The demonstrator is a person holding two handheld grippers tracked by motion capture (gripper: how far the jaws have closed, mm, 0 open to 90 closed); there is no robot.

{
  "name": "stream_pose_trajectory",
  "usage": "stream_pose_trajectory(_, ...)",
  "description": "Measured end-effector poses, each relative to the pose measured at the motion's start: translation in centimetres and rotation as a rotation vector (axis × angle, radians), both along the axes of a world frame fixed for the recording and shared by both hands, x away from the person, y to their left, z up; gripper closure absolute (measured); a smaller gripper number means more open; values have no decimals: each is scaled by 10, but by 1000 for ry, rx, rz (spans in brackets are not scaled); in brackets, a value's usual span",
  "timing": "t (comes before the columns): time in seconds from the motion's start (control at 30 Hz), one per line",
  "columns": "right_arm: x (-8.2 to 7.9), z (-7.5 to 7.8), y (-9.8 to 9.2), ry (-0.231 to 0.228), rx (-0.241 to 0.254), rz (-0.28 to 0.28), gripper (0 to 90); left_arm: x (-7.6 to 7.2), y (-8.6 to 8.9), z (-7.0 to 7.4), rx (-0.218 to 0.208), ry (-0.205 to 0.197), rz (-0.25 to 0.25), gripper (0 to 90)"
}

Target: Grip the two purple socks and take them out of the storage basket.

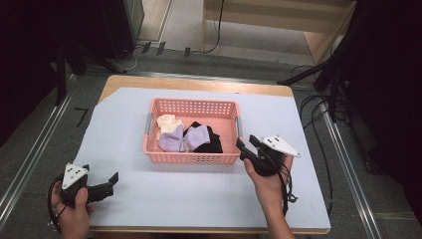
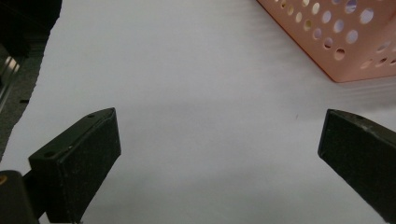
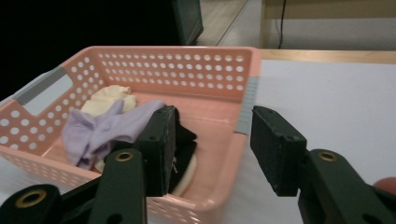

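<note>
A pink perforated basket [image 1: 191, 158] stands mid-table on a pale sheet. Inside lie a cream sock [image 1: 166, 121], a lilac sock [image 1: 175, 140] and a black sock [image 1: 208, 141]. The same basket [image 3: 219, 70] holds the lilac sock [image 3: 102, 128], cream sock [image 3: 109, 99] and black sock [image 3: 184, 151] in the right gripper view. My right gripper [image 1: 246, 142] is open just off the basket's right near corner; my right gripper [image 3: 215, 135] holds nothing. My left gripper [image 1: 112, 183] rests at the table's front left, open. In its own view my left gripper [image 2: 219, 140] spreads wide over bare sheet, the basket corner [image 2: 345, 42] ahead.
The pale sheet [image 1: 199, 194] covers a wooden table [image 1: 199, 83]. Cables [image 1: 318, 114] and black stand legs [image 1: 323, 74] lie on the floor to the right. Metal rails [image 1: 30, 159] run along the left. Wooden furniture [image 1: 278, 20] stands behind.
</note>
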State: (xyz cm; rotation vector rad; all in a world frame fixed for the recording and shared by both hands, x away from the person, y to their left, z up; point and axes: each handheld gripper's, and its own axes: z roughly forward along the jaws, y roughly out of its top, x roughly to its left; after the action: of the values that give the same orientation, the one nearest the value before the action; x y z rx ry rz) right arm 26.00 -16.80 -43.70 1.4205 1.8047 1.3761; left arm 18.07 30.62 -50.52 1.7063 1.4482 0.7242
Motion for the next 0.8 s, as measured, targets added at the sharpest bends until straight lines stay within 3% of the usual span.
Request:
stream_pose_trajectory(0.3,19,0,31,51,14,26,558,0,1,0,0,0,-1,1)
stream_pose_trajectory(0.5,33,-4,51,117,52,50,640,0,2,0,-8,2,-1,0)
stream_pose_trajectory(0.73,48,-6,71,196,36,65,690,0,3,0,-20,0,-3,0)
stream_pose_trajectory(0.8,51,-6,74,218,61,74,691,0,3,0,-22,1,-2,0)
